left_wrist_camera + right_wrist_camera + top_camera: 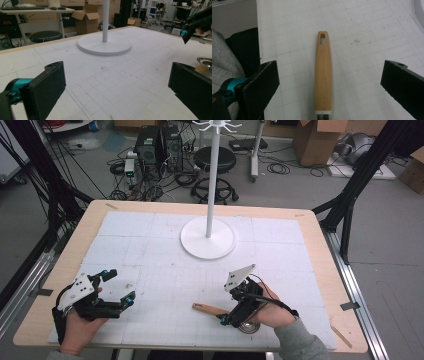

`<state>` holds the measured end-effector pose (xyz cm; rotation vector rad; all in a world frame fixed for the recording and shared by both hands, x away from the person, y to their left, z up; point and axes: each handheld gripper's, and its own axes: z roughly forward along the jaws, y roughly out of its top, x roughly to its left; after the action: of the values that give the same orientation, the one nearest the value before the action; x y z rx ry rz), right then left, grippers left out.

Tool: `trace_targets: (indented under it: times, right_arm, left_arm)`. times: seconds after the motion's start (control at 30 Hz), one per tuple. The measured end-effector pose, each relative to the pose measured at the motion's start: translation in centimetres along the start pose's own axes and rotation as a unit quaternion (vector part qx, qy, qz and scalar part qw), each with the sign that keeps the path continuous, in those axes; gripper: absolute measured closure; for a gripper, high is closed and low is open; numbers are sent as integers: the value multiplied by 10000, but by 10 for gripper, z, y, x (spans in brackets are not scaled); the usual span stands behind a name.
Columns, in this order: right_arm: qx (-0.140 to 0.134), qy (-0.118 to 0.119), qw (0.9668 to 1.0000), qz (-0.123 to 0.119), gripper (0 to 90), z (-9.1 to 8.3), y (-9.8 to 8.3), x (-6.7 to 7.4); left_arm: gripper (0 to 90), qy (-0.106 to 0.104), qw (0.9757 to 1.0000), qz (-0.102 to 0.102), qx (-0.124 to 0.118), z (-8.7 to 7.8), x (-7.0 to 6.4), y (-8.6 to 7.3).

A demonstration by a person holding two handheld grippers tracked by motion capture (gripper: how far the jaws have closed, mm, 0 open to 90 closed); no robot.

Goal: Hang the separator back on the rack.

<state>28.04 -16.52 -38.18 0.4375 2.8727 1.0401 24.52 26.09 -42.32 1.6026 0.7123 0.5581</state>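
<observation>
While our right gripper (329, 82) spreads its jaws around the wooden handle (323, 72), our left gripper (116, 87) hovers spread near left.

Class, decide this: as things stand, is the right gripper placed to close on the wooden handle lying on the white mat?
Probably yes. The right gripper has its jaws wide apart, with the light wooden handle lying lengthwise between them on the white gridded mat, and nothing lies between jaws and handle.

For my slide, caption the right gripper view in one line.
Open right gripper poised over a wooden handle lying on the gridded white mat.
</observation>
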Motion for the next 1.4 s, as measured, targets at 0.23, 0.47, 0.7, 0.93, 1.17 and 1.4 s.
trace_targets:
  times: [0.23, 0.47, 0.7, 0.93, 1.17, 1.4]
  right_arm:
    - [293, -12, 9995, 75, 11, 2, -3, -1]
    - [779, 4, 9970, 44, 35, 12, -4, 0]
    - [1003, -2, 9950, -3, 69, 17, -4, 0]
    - [1270, 47, 9919, -95, 160, 23, -4, 2]
    - [1413, 59, 9899, -135, 264, 25, -4, 3]
    - [1594, 118, 9871, -101, 355, 27, -6, 2]
  left_arm:
    - [18, -4, 10000, -5, -18, 1, 0, 0]
    - [18, -24, 10000, -13, -1, 2, 0, 0]
    - [18, 3, 10000, -12, 11, 0, 0, -1]
    - [18, 14, 10000, -16, -5, -2, 0, -1]
    - [18, 7, 10000, -20, -1, -1, 0, -1]
    - [18, 20, 10000, -4, -4, -2, 0, -1]
